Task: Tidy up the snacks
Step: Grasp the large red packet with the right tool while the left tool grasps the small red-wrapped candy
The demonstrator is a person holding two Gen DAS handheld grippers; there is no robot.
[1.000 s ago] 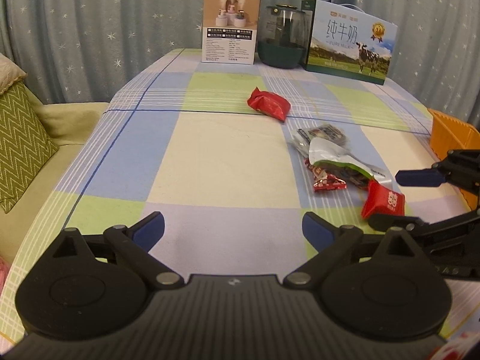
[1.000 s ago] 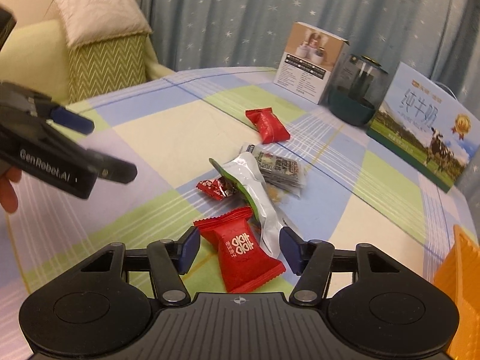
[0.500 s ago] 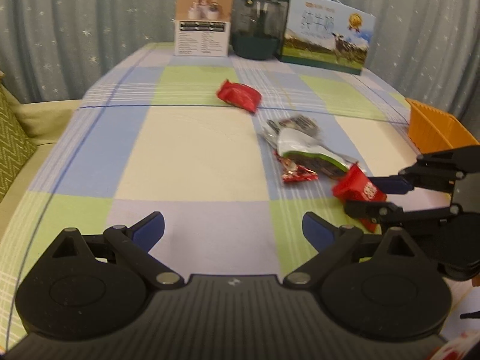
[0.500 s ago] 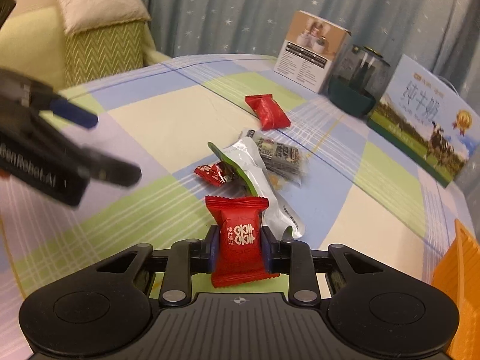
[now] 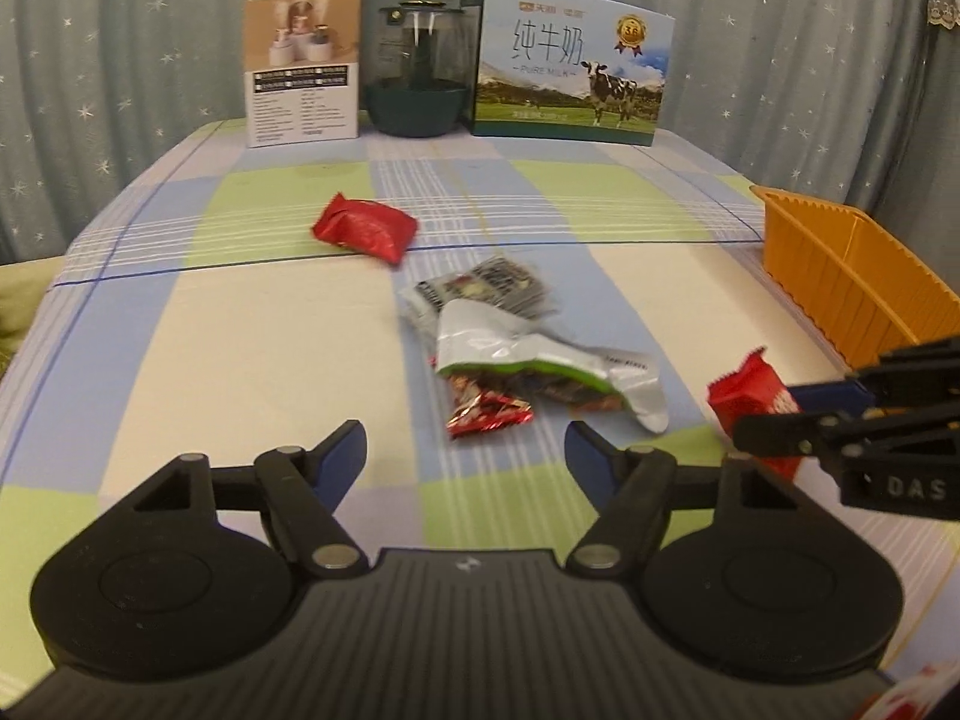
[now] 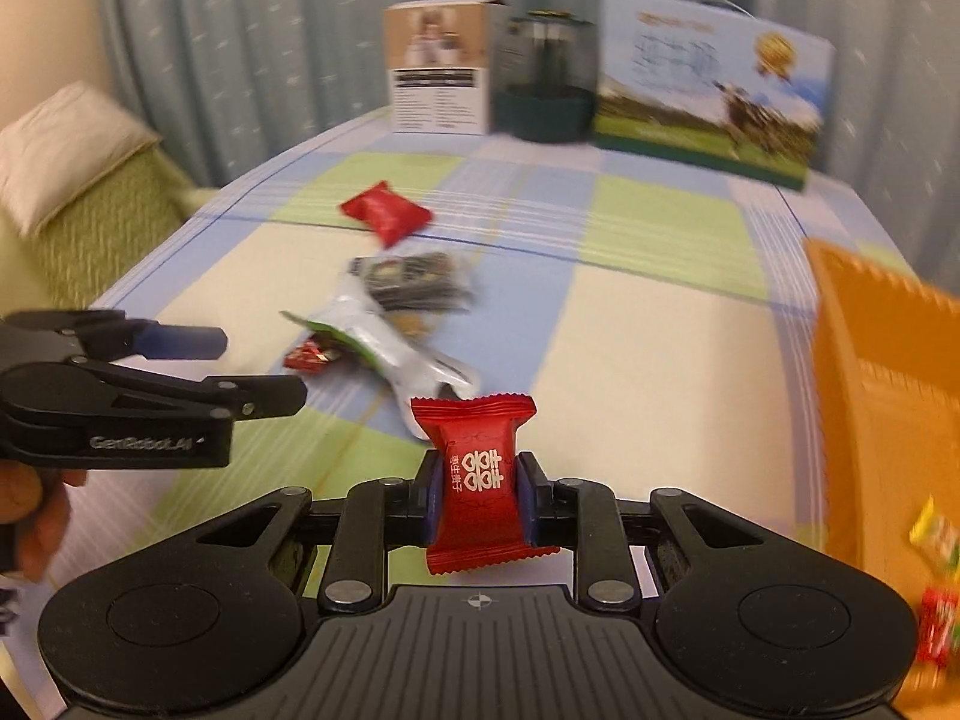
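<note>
My right gripper (image 6: 478, 501) has its blue pads clamped on both sides of a red crinkle-edged candy packet with white characters (image 6: 477, 480), held up off the checked tablecloth (image 5: 240, 330) just beside the orange ribbed plastic basket (image 6: 888, 396). My left gripper (image 5: 465, 450) is closing with nothing between its fingers. It's aimed at the small shiny red wrapper (image 5: 487, 414) next to the torn silver-and-green snack bag (image 5: 534, 354).

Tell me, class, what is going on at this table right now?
A person with a gripper in each hand is sorting snacks. The right gripper is shut on a red candy packet, lifted beside the orange basket. The left gripper holds nothing; its jaws are closing short of the small crinkled red wrapper. A silver pouch and another red packet lie on the checked tablecloth.
</note>
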